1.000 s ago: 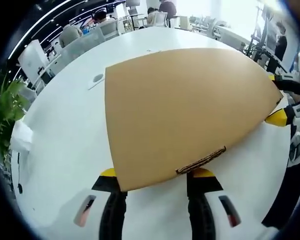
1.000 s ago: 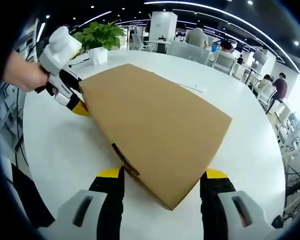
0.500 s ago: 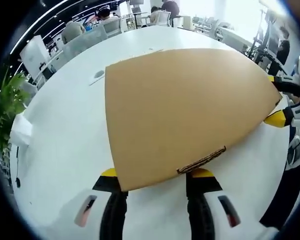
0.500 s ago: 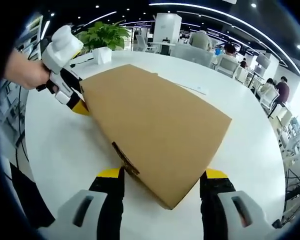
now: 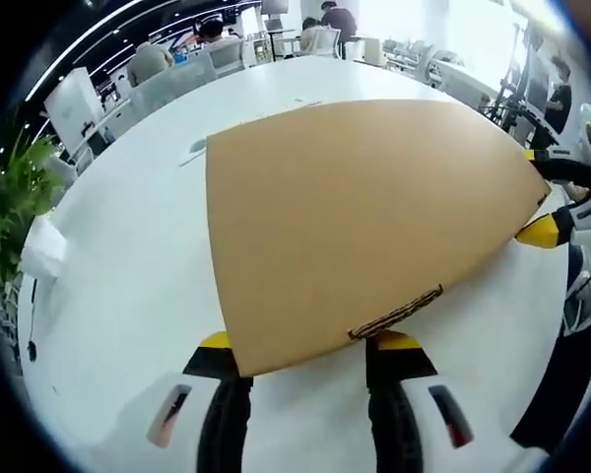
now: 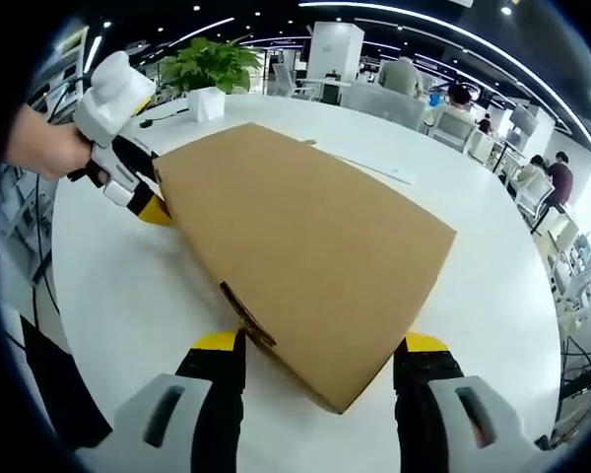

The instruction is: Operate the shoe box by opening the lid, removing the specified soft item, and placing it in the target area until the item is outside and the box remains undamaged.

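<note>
A closed brown cardboard shoe box (image 5: pixel 364 207) lies flat on a white table (image 5: pixel 118 296). My left gripper (image 5: pixel 305 340) stands open, its yellow-tipped jaws straddling the box's near edge, the tips tucked under the lid's rim. From the opposite end, the right gripper view shows the same box (image 6: pixel 305 236) with my right gripper (image 6: pixel 320 342) open around its near corner. The left gripper (image 6: pixel 143 182), held by a hand (image 6: pixel 39 148), sits at the far corner. The right gripper (image 5: pixel 542 192) shows at the right corner. The box's contents are hidden.
A potted plant (image 6: pixel 212 64) in a white pot stands at the table's far edge. A crumpled white thing (image 5: pixel 39 251) lies by the left edge. A thin flat strip (image 6: pixel 374 169) lies beyond the box. Chairs and seated people fill the room behind.
The box and both grippers keep the same relation. Both views have shifted slightly, so the background sits a little differently.
</note>
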A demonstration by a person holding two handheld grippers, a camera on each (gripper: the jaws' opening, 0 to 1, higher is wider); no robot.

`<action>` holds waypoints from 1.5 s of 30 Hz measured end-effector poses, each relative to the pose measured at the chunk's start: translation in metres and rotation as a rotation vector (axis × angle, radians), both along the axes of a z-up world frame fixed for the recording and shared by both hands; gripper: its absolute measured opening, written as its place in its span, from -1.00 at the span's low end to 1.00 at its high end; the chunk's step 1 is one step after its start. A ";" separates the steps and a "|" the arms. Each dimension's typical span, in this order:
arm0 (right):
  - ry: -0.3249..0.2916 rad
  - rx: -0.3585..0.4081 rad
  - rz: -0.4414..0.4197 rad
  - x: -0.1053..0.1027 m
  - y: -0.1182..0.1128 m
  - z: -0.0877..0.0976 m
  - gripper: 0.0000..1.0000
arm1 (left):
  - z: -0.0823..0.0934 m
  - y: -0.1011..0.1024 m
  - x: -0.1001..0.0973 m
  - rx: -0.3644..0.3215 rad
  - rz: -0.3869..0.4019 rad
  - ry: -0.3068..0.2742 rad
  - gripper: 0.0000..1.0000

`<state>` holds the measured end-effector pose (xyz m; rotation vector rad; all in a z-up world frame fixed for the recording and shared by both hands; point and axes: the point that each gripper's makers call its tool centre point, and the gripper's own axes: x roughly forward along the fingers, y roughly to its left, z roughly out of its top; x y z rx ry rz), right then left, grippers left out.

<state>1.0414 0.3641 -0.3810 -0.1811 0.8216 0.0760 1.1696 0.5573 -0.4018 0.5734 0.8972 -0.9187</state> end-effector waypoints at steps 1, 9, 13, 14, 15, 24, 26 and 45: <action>0.001 0.000 0.003 -0.001 0.000 0.000 0.21 | -0.001 -0.001 0.002 0.000 -0.002 0.000 -0.08; 0.006 0.001 0.018 -0.006 0.003 0.002 0.21 | -0.001 0.006 -0.006 -0.008 0.017 -0.003 -0.08; 0.006 0.001 0.028 -0.007 0.005 0.002 0.21 | 0.000 0.008 -0.013 -0.022 0.029 -0.008 -0.09; 0.007 0.000 0.029 -0.007 0.005 0.002 0.21 | -0.001 0.009 -0.013 -0.023 0.032 -0.011 -0.09; 0.008 0.000 0.031 -0.006 0.005 0.001 0.20 | -0.001 0.009 -0.014 -0.024 0.036 -0.016 -0.09; 0.010 0.000 0.042 -0.009 0.007 0.002 0.20 | -0.003 0.014 -0.016 -0.026 0.050 -0.017 -0.09; 0.015 0.000 0.051 -0.010 0.008 0.003 0.20 | -0.003 0.015 -0.019 -0.028 0.054 -0.016 -0.09; 0.025 -0.004 0.078 -0.018 0.010 0.003 0.21 | -0.002 0.025 -0.033 -0.010 0.058 -0.070 -0.20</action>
